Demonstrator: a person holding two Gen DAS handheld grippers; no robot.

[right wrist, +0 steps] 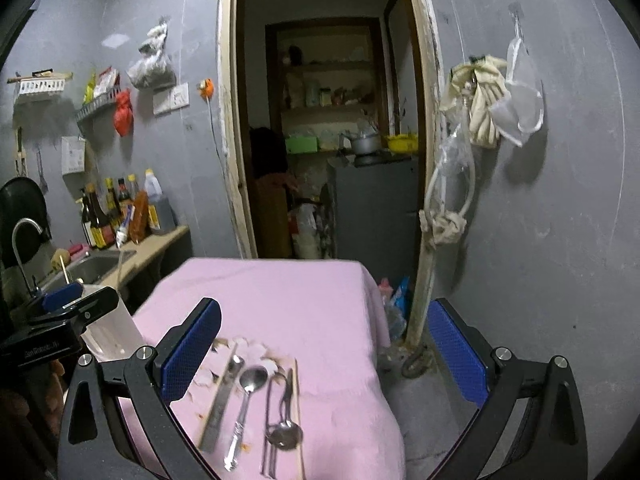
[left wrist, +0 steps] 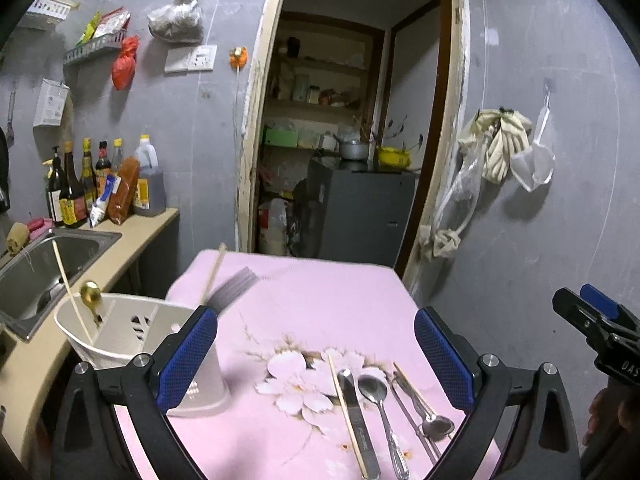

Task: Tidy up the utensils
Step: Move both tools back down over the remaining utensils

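Fingers (left wrist: 188,360) on both grippers spread, empty, above utensils (left wrist: 380,412) near the pink table's (left wrist: 320,300) front edge.

Two spoons (left wrist: 378,398) on cloth (third, gold (left wrist: 90,293), in holder (left wrist: 132,334)); one knife (left wrist: 356,412).

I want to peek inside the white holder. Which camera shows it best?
The left wrist view. There the holder shows its open top, with a gold spoon and a chopstick standing in it. In the right wrist view the left tongs hide most of it, leaving only its side.
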